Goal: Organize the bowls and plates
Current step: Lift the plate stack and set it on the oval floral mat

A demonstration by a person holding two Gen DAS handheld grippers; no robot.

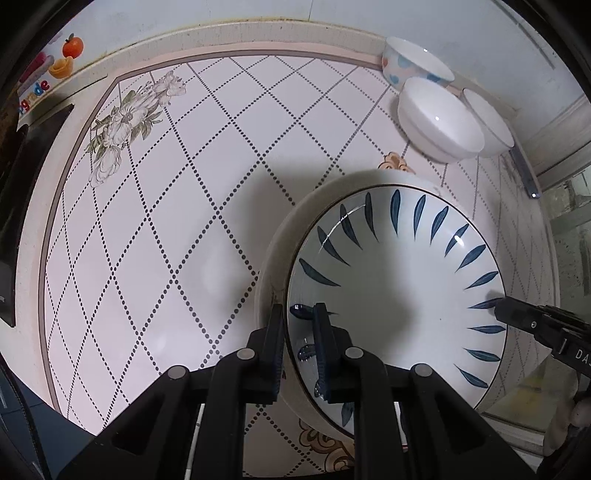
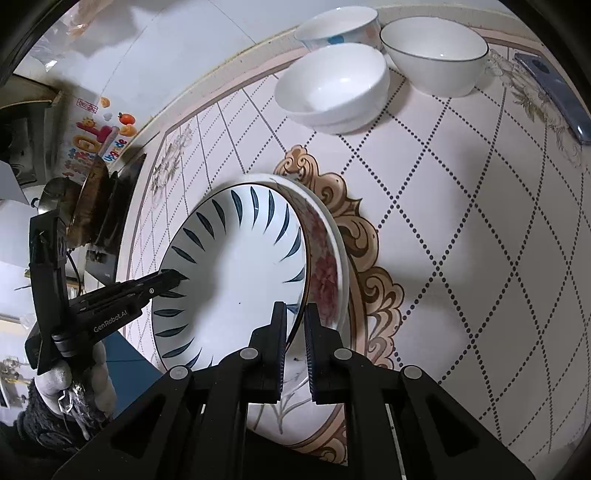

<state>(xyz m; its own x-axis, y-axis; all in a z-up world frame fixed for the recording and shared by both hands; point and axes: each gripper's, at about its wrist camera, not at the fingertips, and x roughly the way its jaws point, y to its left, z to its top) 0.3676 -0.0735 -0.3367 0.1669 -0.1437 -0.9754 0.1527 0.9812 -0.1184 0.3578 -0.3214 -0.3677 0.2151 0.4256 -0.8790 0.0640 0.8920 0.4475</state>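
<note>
Left gripper [image 1: 299, 354] points steeply down, jaws pinched on the near rim of the blue-leaf plate [image 1: 399, 288] — one finger outside the rim, one inside

Right gripper [image 2: 294, 347] also angled down, jaws clamped on the opposite rim of the same plate; in the left wrist view its black tip reaches in from the right edge onto the leaf border

Gloved hand [image 2: 74, 380] grips the left tool's handle, low on the left of the right wrist view, wrist cocked so the fingers run toward the plate

Blue-leaf plate sits tilted over a second plate with a red flower pattern [image 2: 327, 273], whose rim shows beyond it on the right; whether the two touch — cannot tell

Both plates over the tiled table [image 1: 155, 229], dotted diamond grid, brown scroll ornament beside them

Farther back: three bowls close together at the table's far edge — plain white bowl [image 2: 332, 86] nearest, dark-rimmed bowl [image 2: 434, 55] beside it, blue-spotted bowl [image 2: 338, 26] behind

Phone [image 2: 554, 96] lies flat near the far right edge
</note>
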